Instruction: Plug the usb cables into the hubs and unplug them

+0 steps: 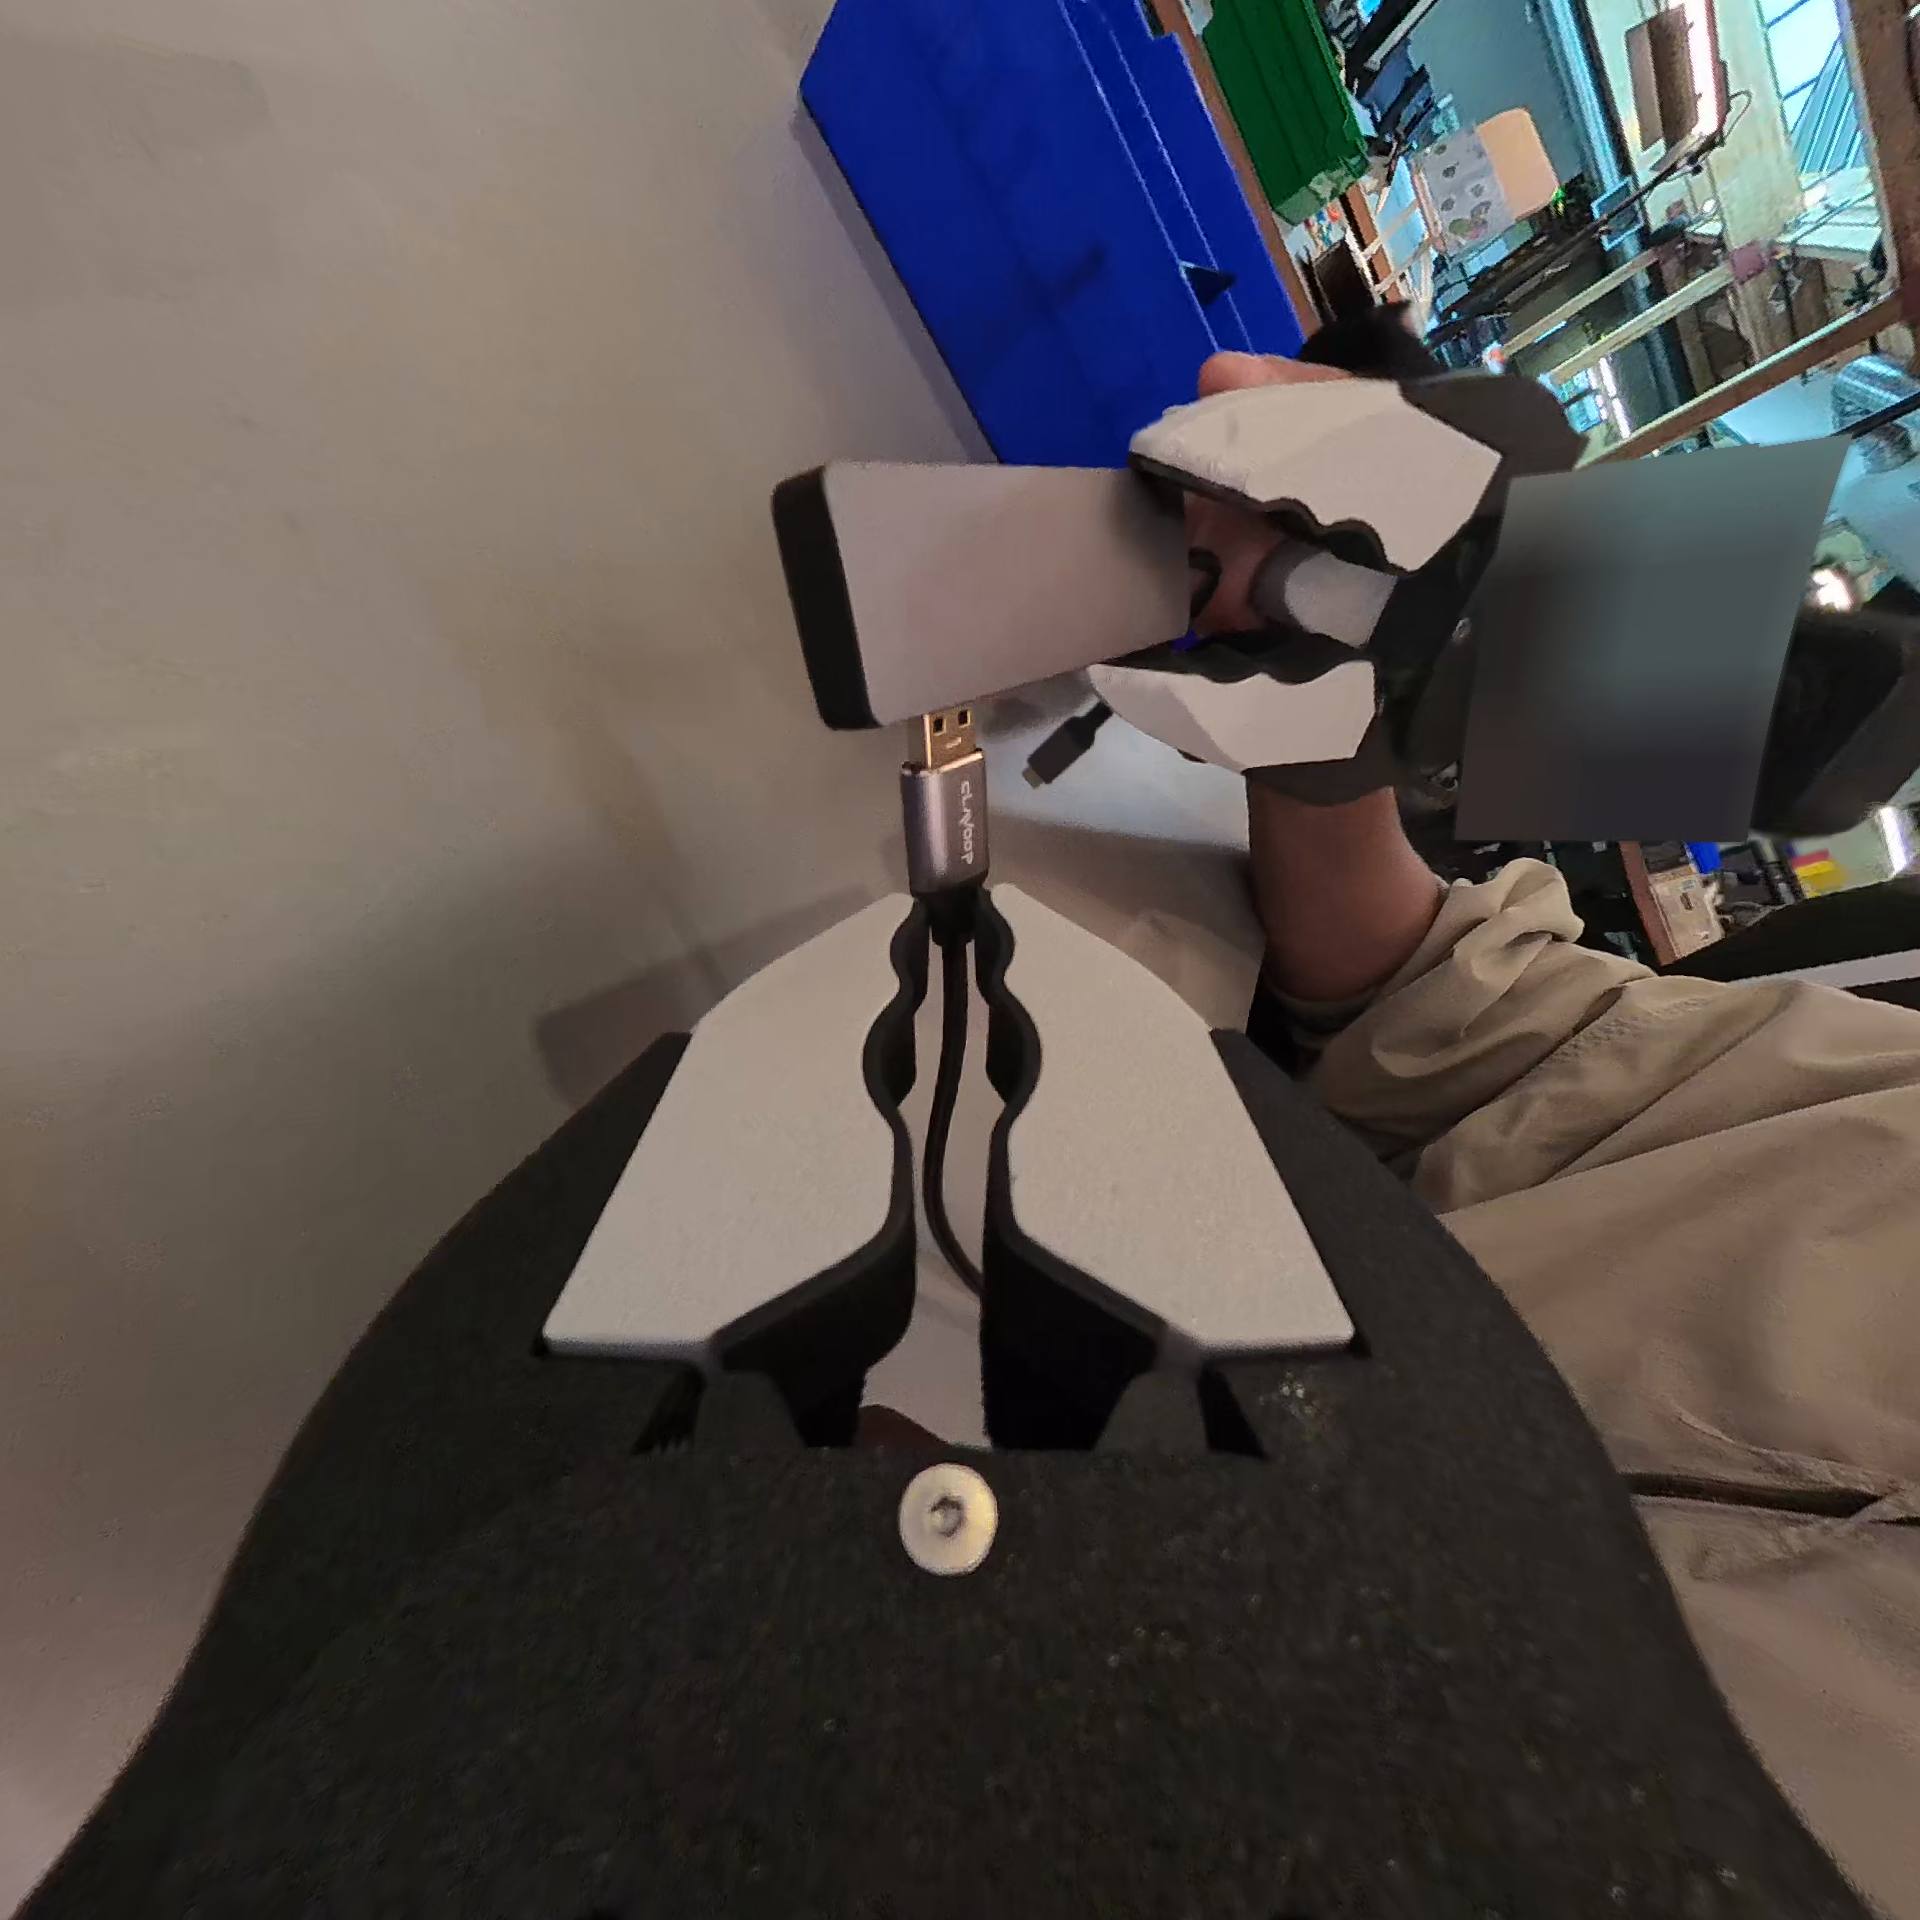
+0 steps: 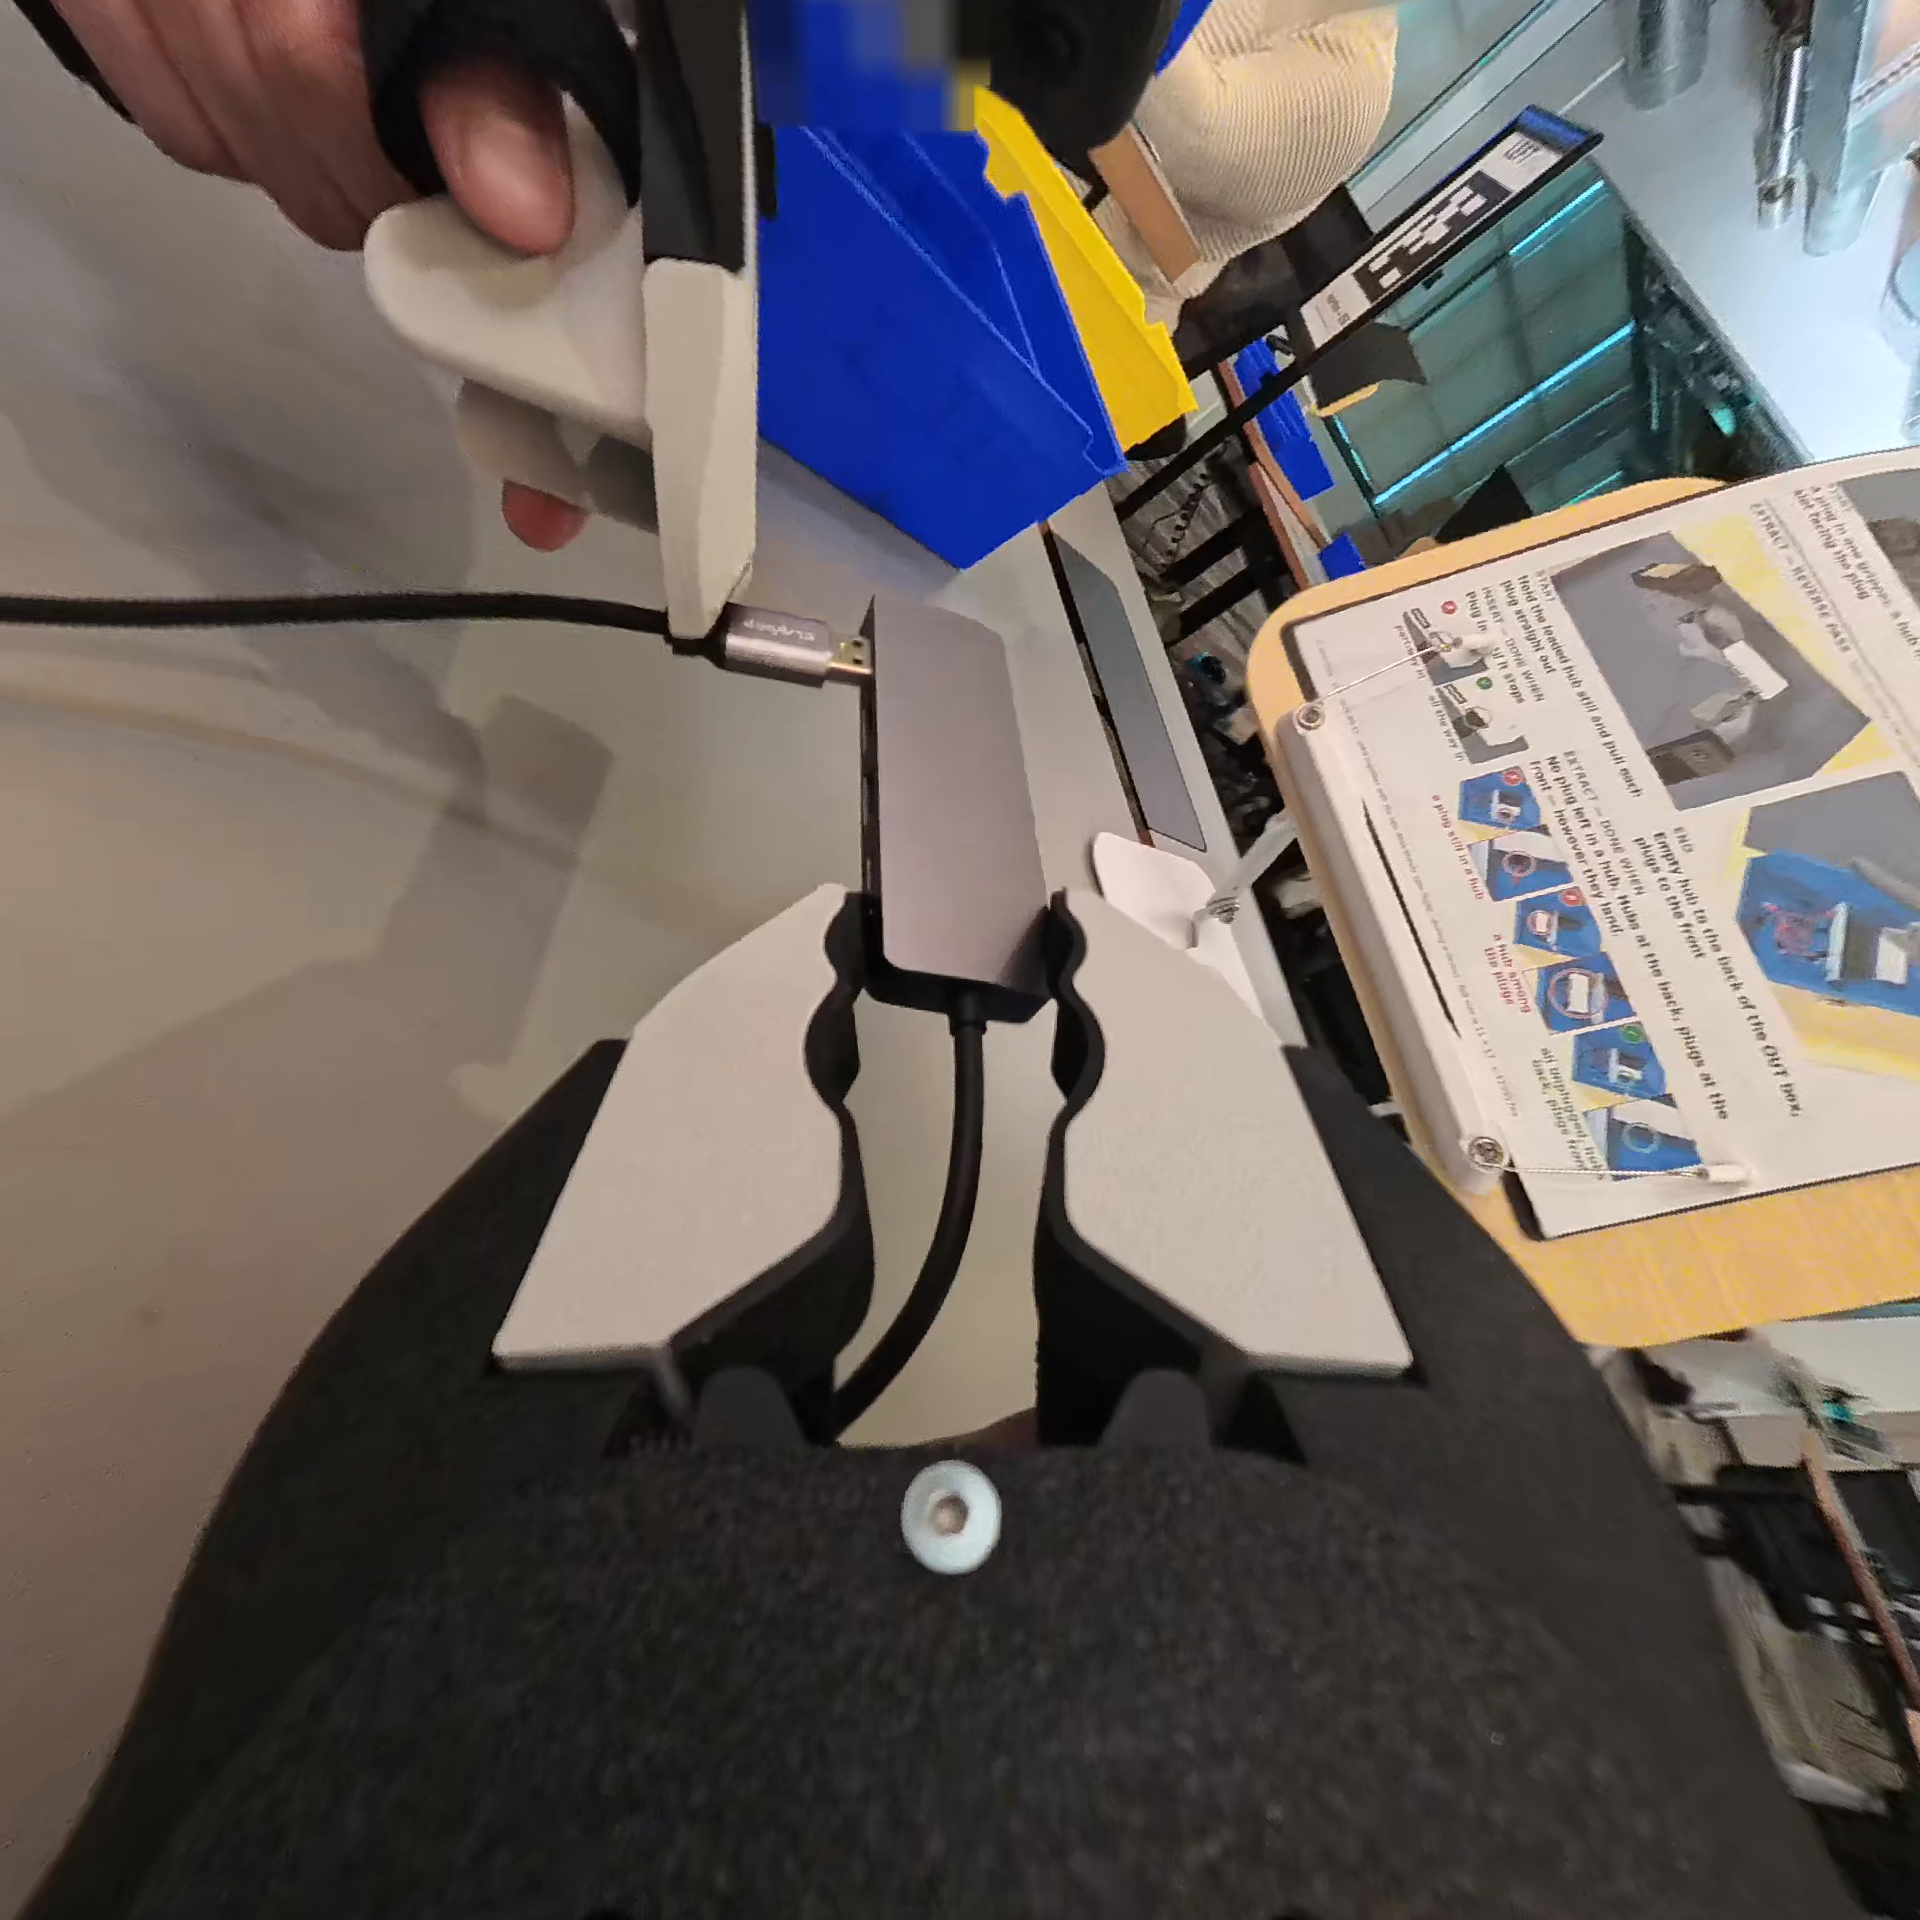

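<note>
**Where writing appears**

A brand word runs along the grey metal USB plug shell (image 1: pixel 943 826), centre frame. At right in the right wrist view, a printed instruction sheet on a tan board (image 2: pixel 1621 862) carries black and red text beside photos.

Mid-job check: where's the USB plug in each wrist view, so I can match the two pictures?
Left wrist view: USB plug at centre, upright above the left gripper, tip at the hub.
Right wrist view: plug upper centre, lying sideways, tip at the hub's edge.
Shared landmark: the blue bins.
</note>
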The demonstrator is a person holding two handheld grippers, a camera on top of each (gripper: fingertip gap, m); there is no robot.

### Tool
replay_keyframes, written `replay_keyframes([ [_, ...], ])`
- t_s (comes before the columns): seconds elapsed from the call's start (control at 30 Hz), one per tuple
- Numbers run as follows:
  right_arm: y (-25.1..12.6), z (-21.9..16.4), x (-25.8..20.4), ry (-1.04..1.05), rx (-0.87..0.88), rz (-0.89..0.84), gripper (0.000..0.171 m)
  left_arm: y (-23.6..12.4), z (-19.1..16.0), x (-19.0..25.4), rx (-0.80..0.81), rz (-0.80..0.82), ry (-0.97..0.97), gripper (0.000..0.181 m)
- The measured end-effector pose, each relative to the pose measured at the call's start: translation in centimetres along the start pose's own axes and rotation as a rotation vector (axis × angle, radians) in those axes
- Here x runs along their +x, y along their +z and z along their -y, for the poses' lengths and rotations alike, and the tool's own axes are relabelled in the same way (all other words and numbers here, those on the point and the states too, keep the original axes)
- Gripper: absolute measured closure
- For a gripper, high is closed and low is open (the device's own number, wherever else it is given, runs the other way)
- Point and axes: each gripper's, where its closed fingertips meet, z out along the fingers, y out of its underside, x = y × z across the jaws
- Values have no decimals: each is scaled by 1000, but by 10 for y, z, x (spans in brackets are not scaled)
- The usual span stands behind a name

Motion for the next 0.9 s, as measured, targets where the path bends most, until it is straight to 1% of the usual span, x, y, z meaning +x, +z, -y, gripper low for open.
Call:
replay_keyframes([
  [0.13, 1, -3, -3, 26, -8, 32, 138, 1, -4, 0, -6, 10, 0, 173],
  [0.23, -2, -1, -4, -9, -5, 40, 138, 1, -5, 7, 0, -125, -121, 174],
  [0.3, -4, 1, -5, -57, -3, 33, 138, 1, -7, 8, -4, -178, -168, 174],
  [0.5, -5, 3, -8, -103, -3, 32, 139, 1, -8, 7, -21, -150, -136, 174],
  [0.53, -6, 4, -8, -102, 2, 35, 141, 1, -7, 8, -19, -153, -129, 173],
  [0.57, -7, 6, -14, -131, 17, 58, 160, -4, 2, 12, 22, -175, -144, 174],
  [0.6, -5, 6, -23, -142, 15, 94, 160, -10, 10, 10, 44, -152, -129, 174],
  [0.63, -2, 8, -27, -164, 23, 87, 160, -13, 13, 2, 37, -86, -89, 174],
  [0.67, 1, 9, -23, -192, 12, 43, 160, -12, 11, -3, 8, -38, -62, 174],
  [0.73, 5, 2, -16, -122, -35, 47, 160, -6, 2, -13, -46, 12, -66, 174],
  [0.83, 5, -9, -15, -96, -65, 56, 160, -1, -6, -19, -67, 38, -53, 174],
  [0.9, 5, -10, -17, -83, -57, 68, 160, 1, -9, -18, -70, 17, -68, 174],
])
